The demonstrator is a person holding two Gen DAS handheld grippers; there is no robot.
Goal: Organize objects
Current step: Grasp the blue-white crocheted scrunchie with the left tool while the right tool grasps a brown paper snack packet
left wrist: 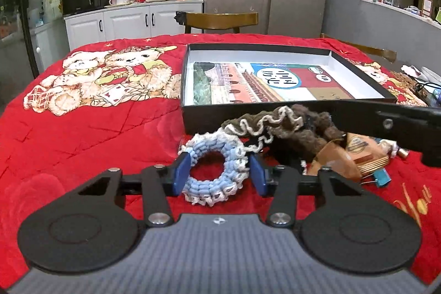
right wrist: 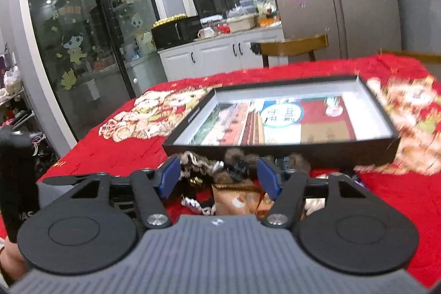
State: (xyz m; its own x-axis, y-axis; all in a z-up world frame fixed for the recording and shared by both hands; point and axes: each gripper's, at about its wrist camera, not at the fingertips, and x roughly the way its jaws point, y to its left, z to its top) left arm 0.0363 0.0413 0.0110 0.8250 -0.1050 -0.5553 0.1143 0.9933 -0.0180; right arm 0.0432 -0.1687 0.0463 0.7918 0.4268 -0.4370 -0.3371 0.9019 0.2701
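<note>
A blue and white knitted scrunchie (left wrist: 213, 178) stands nearly upright between the blue pads of my left gripper (left wrist: 220, 175), which press on its two sides. Behind it lies a heap: a brown scrunchie with white trim (left wrist: 264, 123), a fuzzy brown one (left wrist: 311, 131) and brown paper packets (left wrist: 355, 156). My right gripper (right wrist: 219, 177) hangs open over this same heap (right wrist: 237, 197), nothing between its pads. A shallow black box (left wrist: 187, 104) with a printed card inside lies just beyond the heap; its front wall (right wrist: 344, 153) shows in the right wrist view.
A red quilted cloth with teddy bear prints (left wrist: 96, 79) covers the table. A black part of the other tool (left wrist: 399, 123) crosses the right side above the packets. Wooden chairs (left wrist: 220, 21) stand at the far edge. A hand (right wrist: 8, 261) shows at lower left.
</note>
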